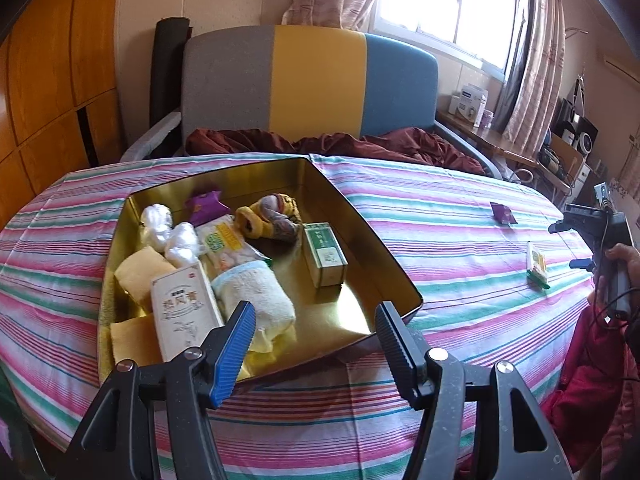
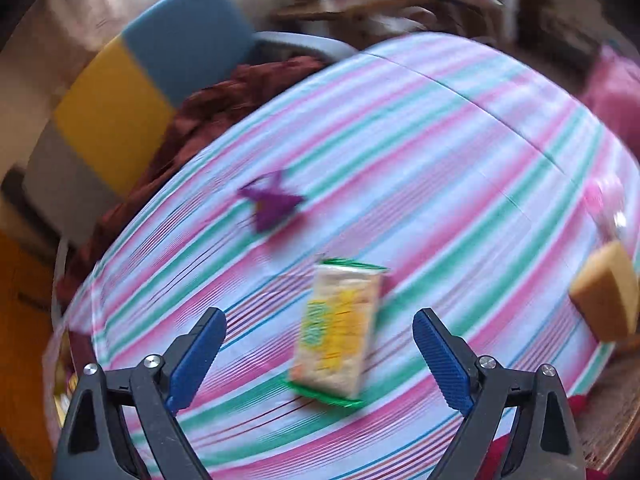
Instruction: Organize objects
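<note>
Striped cloth over the table, woven and matt, faintly creased. Gold tin tray of polished metal, glossy, mirroring its contents on wall and floor. Inside: rolled towel of fluffy terry, rough-napped; 2 paper cartons, a white one and a green one, both smooth with slight sheen; crinkled clear plastic wraps, shiny; yellow sponge, porous and dull. On the cloth, glossy film cracker packet and purple foil sachet, blurred. Left gripper and right gripper: matt black plastic frames, ribbed blue pads, bright metal screws.
</note>
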`<state>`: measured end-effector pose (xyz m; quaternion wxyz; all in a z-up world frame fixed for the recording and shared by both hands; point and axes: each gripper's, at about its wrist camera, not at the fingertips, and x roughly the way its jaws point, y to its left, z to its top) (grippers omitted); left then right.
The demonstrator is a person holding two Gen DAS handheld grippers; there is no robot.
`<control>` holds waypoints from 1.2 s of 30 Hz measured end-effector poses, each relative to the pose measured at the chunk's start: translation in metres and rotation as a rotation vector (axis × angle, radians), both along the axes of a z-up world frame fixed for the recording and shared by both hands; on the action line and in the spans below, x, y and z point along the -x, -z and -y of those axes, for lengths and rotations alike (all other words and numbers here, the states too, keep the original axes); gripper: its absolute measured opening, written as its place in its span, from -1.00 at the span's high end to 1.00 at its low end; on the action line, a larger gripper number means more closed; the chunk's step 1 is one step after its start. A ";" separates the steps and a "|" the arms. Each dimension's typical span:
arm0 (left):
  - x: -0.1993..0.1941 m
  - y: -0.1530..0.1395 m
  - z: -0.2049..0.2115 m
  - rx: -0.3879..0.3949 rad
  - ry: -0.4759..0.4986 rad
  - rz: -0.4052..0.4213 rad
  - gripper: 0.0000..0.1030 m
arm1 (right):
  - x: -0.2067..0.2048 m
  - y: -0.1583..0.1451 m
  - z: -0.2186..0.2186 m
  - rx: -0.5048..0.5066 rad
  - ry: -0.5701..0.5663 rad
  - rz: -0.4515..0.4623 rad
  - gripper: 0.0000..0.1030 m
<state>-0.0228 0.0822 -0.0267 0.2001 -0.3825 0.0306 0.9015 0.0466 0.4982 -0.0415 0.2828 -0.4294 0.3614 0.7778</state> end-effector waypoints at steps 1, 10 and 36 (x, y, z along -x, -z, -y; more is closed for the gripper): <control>0.001 0.001 -0.002 0.002 0.004 0.003 -0.22 | -0.002 0.005 -0.005 0.020 0.016 0.004 -0.85; 0.007 0.000 -0.021 0.012 0.039 0.013 -0.22 | 0.040 0.045 0.013 0.027 -0.161 0.105 -0.80; 0.060 0.019 -0.250 -0.040 0.404 0.269 -0.22 | -0.013 -0.015 -0.005 -0.075 0.017 -0.188 0.02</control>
